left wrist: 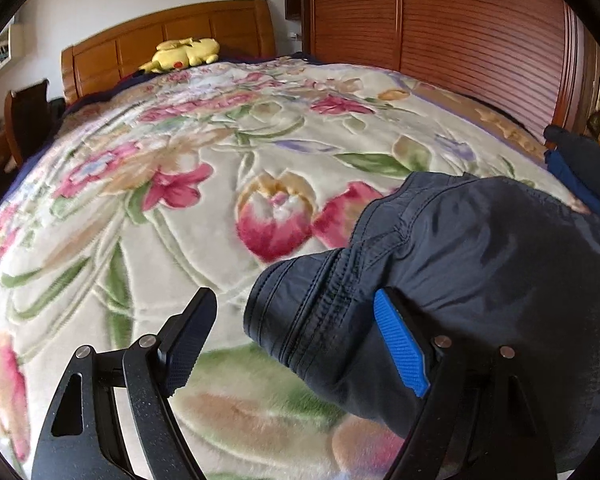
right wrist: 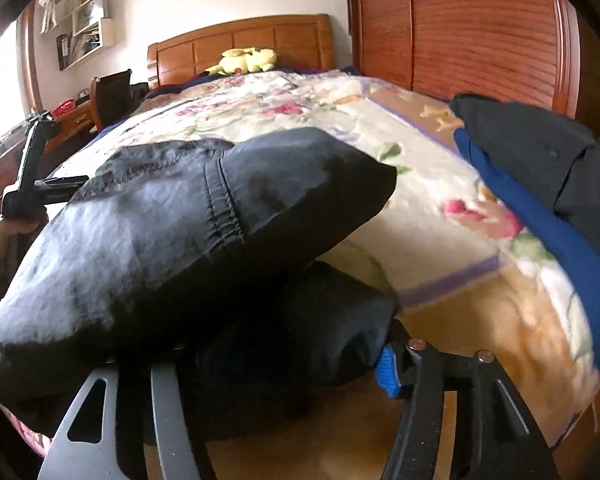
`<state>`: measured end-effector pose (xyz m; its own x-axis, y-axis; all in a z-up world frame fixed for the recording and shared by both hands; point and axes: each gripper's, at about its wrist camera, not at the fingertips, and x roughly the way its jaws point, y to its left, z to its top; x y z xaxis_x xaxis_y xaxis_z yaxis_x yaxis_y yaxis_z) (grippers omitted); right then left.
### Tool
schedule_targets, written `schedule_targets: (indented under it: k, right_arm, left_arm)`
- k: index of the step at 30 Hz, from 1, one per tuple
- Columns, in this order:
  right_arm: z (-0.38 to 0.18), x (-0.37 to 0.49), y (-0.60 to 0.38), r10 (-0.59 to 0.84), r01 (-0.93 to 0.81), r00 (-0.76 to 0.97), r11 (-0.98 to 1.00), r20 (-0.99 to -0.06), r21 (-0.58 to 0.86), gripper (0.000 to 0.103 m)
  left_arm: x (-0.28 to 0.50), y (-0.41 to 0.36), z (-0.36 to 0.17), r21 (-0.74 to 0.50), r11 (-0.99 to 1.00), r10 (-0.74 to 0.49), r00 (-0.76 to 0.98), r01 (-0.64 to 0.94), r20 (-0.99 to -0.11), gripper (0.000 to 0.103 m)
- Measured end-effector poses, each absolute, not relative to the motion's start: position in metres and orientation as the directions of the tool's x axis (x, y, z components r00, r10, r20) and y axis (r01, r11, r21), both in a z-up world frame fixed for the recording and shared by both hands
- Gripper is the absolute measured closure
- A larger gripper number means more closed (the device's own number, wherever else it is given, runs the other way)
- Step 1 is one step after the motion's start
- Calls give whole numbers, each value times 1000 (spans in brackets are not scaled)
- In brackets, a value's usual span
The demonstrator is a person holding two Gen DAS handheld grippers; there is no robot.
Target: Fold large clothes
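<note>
Dark navy garment (right wrist: 204, 232) lies bunched on the floral blanket (right wrist: 440, 208), draped over the right gripper (right wrist: 276, 364), whose blue-padded finger (right wrist: 387, 372) shows at the cloth's edge while the other finger is hidden, so the jaw gap is unclear. At the far left the left gripper (right wrist: 32, 168) sits in a hand beside the garment. A blue-and-black folded pile (right wrist: 540, 184) rests right, a yellow plush (right wrist: 246, 61) by the wooden headboard (right wrist: 244, 40).

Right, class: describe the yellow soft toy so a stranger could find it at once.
Start at the bed with the floral blanket and look to its wooden headboard. The yellow plush toy lies just before it, the only bright yellow thing there.
</note>
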<state>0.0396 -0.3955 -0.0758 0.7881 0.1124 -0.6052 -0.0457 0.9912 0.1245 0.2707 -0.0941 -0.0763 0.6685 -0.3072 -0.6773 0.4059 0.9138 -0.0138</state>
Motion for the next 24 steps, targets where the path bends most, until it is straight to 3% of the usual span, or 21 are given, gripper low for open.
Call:
schedule_targets:
  k: [2, 7, 12, 15, 16, 17, 20, 24]
  right_arm:
    - [-78, 40, -396, 127, -40, 787, 987, -604, 156, 40]
    - [-80, 44, -392, 162, -52, 777, 980, -609, 194, 41]
    - [-81, 46, -391, 185, -85, 772, 978, -608, 190, 53]
    - [-81, 45, -392, 220, -113, 775, 971, -593, 212, 73]
    - [-80, 45, -392, 207, -111, 783, 974, -587, 196, 85]
    - [-79, 44, -394, 212, -116, 791, 973, -574, 199, 89]
    - [-76, 40, -406, 268, -139, 803, 953, -532, 271, 92]
    - [-65, 32, -406, 256, -153, 826, 959, -502, 236, 94]
  left_arm:
    - [272, -93, -78, -39, 910, -326, 656, 412, -681, 22]
    - [271, -94, -79, -79, 894, -371, 628, 441, -684, 40]
    - [267, -98, -76, -69, 887, -375, 625, 457, -685, 62]
    - [260, -104, -72, -36, 885, -363, 639, 464, -678, 79]
    - [257, -106, -70, -22, 886, -356, 648, 463, -673, 81]
    - [253, -109, -66, -2, 888, -345, 663, 460, -665, 82]
    - [247, -112, -57, 28, 894, -326, 691, 447, -646, 85]
    - [237, -113, -31, 36, 901, -330, 738, 432, -589, 87]
